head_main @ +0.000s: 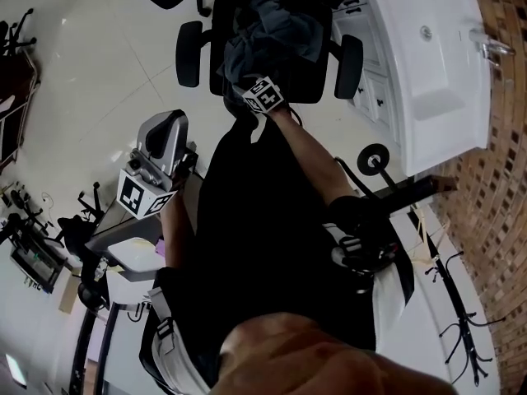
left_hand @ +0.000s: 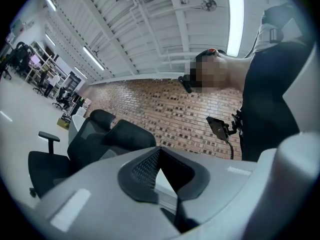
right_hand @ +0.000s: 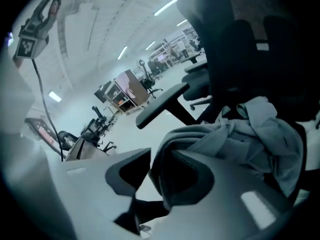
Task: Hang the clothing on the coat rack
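Note:
A crumpled grey-blue garment (head_main: 276,27) lies on the seat of a black office chair (head_main: 189,53). My right gripper (head_main: 247,81) reaches down into the garment. In the right gripper view the garment (right_hand: 250,129) is heaped just ahead, and one fold hangs over the right finger (right_hand: 200,184). The right gripper (right_hand: 157,159) stands a little open, with floor showing between the left finger and the fold. My left gripper (head_main: 169,130) is held off to the left, away from the chair. Seen in its own view, the left gripper (left_hand: 160,156) is shut and empty. The black coat rack (head_main: 457,336) stands at the lower right.
A white cabinet with a sink (head_main: 428,72) stands against a brick wall (head_main: 502,179) to the right of the chair. Two more black office chairs (left_hand: 100,139) stand before the brick wall in the left gripper view. Desks and equipment (head_main: 37,257) line the left side.

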{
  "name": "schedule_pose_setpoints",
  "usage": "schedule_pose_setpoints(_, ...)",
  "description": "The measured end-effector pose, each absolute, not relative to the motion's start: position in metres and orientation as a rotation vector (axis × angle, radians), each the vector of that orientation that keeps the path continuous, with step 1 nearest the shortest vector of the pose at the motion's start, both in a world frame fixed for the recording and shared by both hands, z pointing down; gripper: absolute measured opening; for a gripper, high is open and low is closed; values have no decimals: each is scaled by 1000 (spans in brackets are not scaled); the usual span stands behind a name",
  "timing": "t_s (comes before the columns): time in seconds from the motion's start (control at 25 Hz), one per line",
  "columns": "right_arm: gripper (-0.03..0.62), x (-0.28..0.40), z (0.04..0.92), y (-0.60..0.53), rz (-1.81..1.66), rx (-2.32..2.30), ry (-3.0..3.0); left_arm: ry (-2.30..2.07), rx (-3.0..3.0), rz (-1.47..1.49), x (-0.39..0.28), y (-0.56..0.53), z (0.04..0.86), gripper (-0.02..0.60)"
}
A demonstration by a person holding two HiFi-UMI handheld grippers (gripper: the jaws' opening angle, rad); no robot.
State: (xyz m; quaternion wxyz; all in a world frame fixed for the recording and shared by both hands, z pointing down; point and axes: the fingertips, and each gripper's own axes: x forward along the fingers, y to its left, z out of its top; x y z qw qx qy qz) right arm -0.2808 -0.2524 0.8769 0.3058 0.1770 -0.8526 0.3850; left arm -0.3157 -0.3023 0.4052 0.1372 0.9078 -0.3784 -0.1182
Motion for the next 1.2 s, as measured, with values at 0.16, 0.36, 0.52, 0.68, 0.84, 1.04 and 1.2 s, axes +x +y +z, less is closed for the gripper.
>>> schedule_pose_setpoints(0.16,342,-249,906,-256,1182,562,-2139,-1090,2610,-317,-311,-308,414,2)
schedule_pose_setpoints(0.36,341,-133,935,-312,1000,901,-1996,-1085,2567,-258,-304,-313,433,2)
schedule_pose_setpoints(0.52,342,-54,980,-378,701,991,-1791,-1078,2530,-173,-295,-312,456,2)
schedule_pose_setpoints(0.68,341,-62,1018,-406,488,792,-1743,-1068,2505,-100,-288,-305,473,2)
schedule_pose_setpoints(0.84,18,-71,1012,-416,498,804,-1758,-1055,2498,-105,-283,-302,478,2)
schedule_pose_setpoints(1.04,17,-79,890,-436,798,1227,-2111,-1053,2504,-165,-283,-299,469,2)
schedule_pose_setpoints(1.2,17,-117,719,-443,648,1317,-2537,-1050,2507,-214,-286,-298,464,2)
